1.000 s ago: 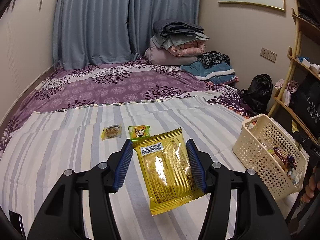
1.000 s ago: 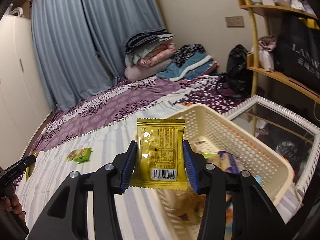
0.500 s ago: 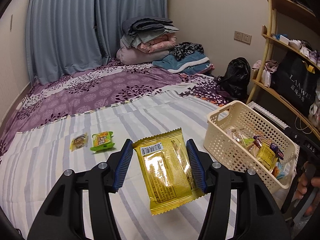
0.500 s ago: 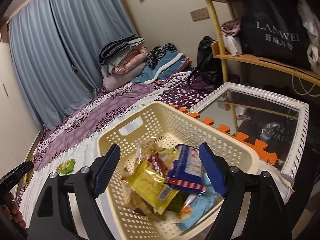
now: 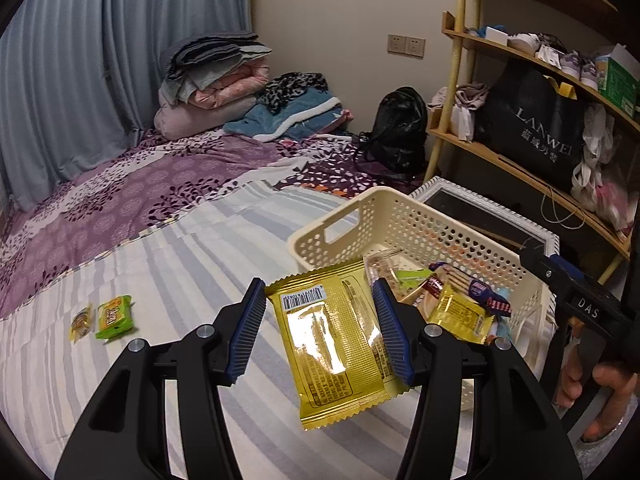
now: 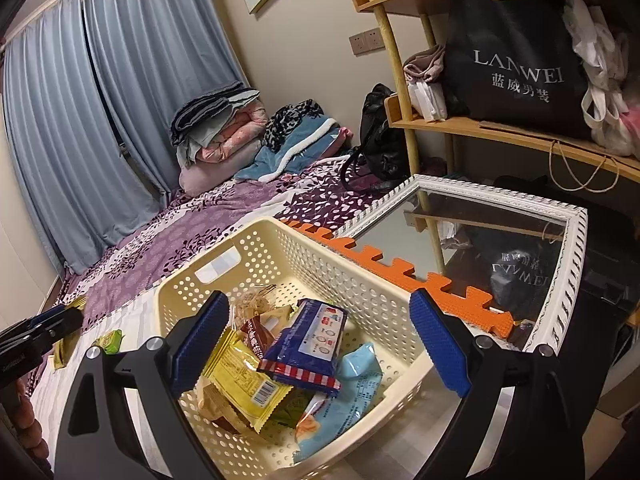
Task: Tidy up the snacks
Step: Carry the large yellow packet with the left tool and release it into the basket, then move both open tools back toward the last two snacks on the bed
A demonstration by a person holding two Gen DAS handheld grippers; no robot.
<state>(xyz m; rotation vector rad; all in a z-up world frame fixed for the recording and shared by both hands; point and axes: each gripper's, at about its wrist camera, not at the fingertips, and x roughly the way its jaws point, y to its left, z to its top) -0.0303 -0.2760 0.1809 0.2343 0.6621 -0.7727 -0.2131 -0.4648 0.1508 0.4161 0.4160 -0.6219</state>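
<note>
The left gripper (image 5: 320, 332) pinches a yellow packet (image 5: 336, 348), long axis slanting toward lower right; the basket (image 5: 404, 216) lies right of it. The right gripper (image 6: 320, 344), empty jaws opening, hangs over the basket.

Pleated blue-grey curtains (image 5: 80, 80) fill the upper left of both views, hanging floor-length against a plain cream wall (image 5: 340, 12). A beige double wall socket (image 5: 406, 45) sits at upper centre. A purple floral bedspread (image 5: 132, 196) crosses the middle, meeting a grey-and-white striped sheet (image 5: 168, 280) lower left. Folded quilts in grey and pink (image 5: 212, 80) are stacked by the curtains. At right stands a curved wooden shelf unit (image 6: 500, 130); below it lies a white-framed mirror (image 6: 500, 232) beside an orange foam puzzle mat (image 6: 400, 276).
</note>
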